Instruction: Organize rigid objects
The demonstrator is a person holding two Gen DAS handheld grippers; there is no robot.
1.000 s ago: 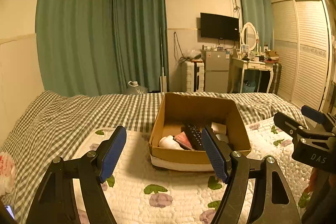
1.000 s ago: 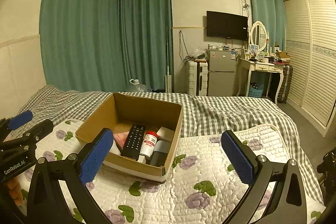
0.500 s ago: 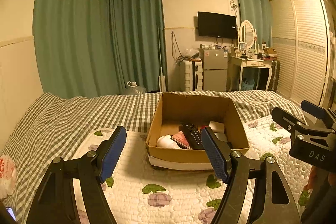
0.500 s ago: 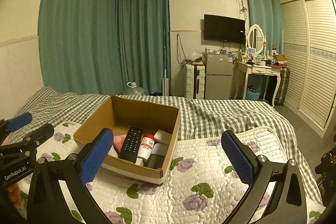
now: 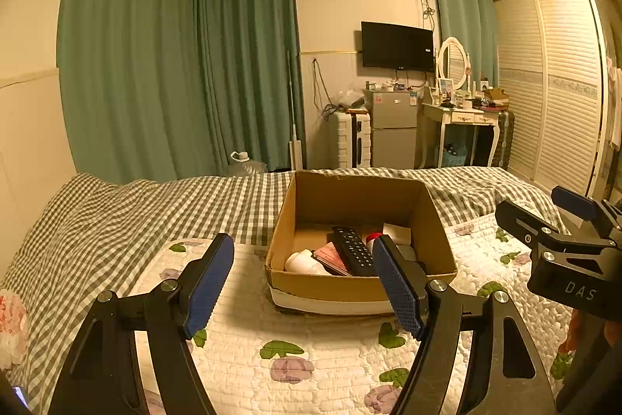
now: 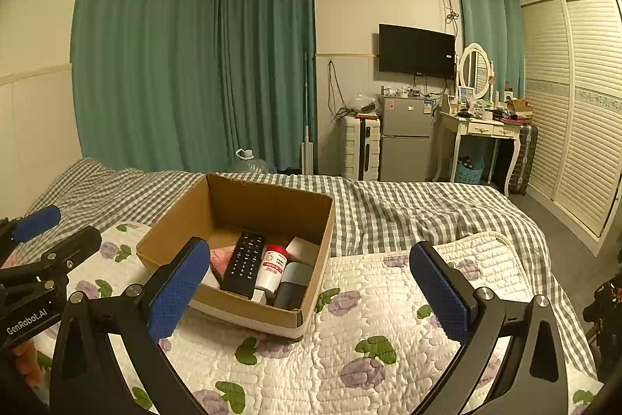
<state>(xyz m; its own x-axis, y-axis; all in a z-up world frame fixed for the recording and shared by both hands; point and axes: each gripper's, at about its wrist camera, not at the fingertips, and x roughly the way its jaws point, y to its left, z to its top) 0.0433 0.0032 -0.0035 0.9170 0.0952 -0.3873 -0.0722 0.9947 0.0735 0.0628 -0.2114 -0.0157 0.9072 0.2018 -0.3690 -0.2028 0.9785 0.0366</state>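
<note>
Left claw [image 5: 303, 279] and right claw [image 6: 311, 292]: both spread wide, holding nothing, above the bed [image 6: 388, 302]. Cardboard box [image 6: 311, 298] on quilt contains remote [image 6: 244, 263], bottle [image 6: 272, 267].

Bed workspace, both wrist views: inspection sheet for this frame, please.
Surface: white floral quilt over a grey checked bedspread.
Job's things: open brown cardboard box holding a black remote control, a red-capped white bottle, a pink packet, and dark and white items.
Clutter: nothing seen on the quilt.
Grippers: left gripper and right gripper open, empty.
Cables: wires hang on the far wall.
Surroundings: green curtains, black television.
</note>
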